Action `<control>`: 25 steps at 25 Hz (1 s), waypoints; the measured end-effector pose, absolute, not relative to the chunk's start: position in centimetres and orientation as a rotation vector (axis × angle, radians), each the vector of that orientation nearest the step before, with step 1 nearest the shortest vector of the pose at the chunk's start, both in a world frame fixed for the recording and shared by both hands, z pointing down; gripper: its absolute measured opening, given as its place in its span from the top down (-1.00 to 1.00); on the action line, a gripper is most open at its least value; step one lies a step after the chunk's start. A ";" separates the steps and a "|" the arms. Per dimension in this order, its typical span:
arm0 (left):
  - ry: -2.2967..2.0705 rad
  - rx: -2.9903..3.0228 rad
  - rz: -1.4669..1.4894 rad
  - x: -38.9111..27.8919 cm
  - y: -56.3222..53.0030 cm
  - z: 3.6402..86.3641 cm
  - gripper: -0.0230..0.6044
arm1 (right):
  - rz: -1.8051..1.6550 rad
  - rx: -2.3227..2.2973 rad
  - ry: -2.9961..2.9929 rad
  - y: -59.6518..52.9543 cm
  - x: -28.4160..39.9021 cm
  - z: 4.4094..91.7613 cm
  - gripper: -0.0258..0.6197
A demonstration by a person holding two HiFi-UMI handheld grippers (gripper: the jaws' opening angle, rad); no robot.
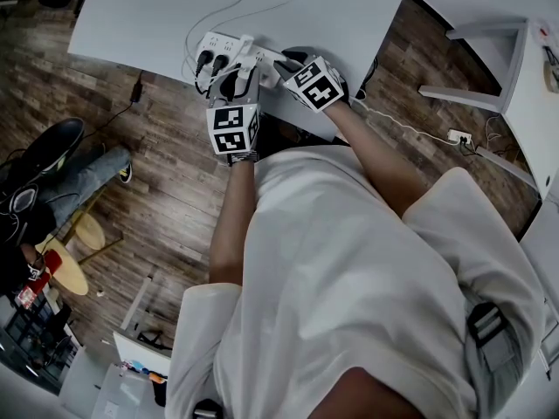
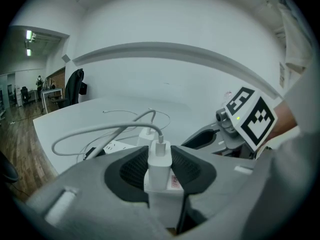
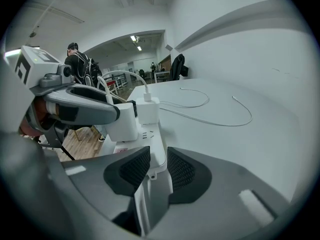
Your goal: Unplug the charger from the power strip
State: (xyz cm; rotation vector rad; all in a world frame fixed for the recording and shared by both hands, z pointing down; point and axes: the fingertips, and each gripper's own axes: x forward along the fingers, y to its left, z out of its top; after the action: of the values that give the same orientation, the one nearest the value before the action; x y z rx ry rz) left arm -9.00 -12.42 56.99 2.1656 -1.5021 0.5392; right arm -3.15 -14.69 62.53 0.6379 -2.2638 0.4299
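A white power strip (image 1: 220, 49) lies near the front edge of the white table (image 1: 157, 16). A white charger (image 2: 159, 165) with a white cable out of its top stands on the strip. My left gripper (image 2: 160, 159) is shut on the charger, both dark pads pressing its sides; the head view shows this gripper (image 1: 238, 81) over the strip's middle. My right gripper (image 3: 154, 166) is shut on the near end of the power strip (image 3: 156, 143), pads on its two long sides. A second white charger (image 3: 148, 109) sits plugged in just beyond the held charger (image 3: 122, 123).
Two black plugs (image 1: 210, 60) fill the strip's left end. Loose white cables (image 3: 215, 115) trail over the table behind it. A white frame (image 1: 489, 68) stands to the right, a wall-type socket (image 1: 458, 136) lies on the wood floor, and a seated person's legs (image 1: 61, 177) are at left.
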 end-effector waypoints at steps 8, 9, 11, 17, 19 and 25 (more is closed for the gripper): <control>-1.495 2.267 0.731 -8.0 -12.2 56.9 0.48 | 0.430 0.640 -2.258 -14.7 -3.0 62.6 0.59; -1.495 2.272 0.744 -8.0 -12.2 56.8 0.48 | 0.426 0.641 -2.259 -14.7 -3.0 62.5 0.59; -1.494 2.279 0.762 -7.9 -12.2 56.8 0.48 | 0.425 0.642 -2.259 -14.7 -3.0 62.5 0.59; -1.490 2.197 0.593 -8.7 -12.2 56.9 0.48 | 0.423 0.645 -2.257 -14.6 -3.0 62.5 0.59; -1.491 2.176 0.548 -9.0 -12.2 56.9 0.48 | 0.425 0.647 -2.258 -14.6 -3.1 62.5 0.59; -1.485 2.186 0.579 -8.9 -12.2 57.1 0.48 | 0.418 0.648 -2.261 -14.7 -3.2 62.6 0.59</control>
State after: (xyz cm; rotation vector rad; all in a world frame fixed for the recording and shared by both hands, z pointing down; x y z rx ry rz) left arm -8.91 -12.15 57.05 2.1862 -1.4849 0.5788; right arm -3.20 -14.65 62.61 0.6477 -2.2605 0.4181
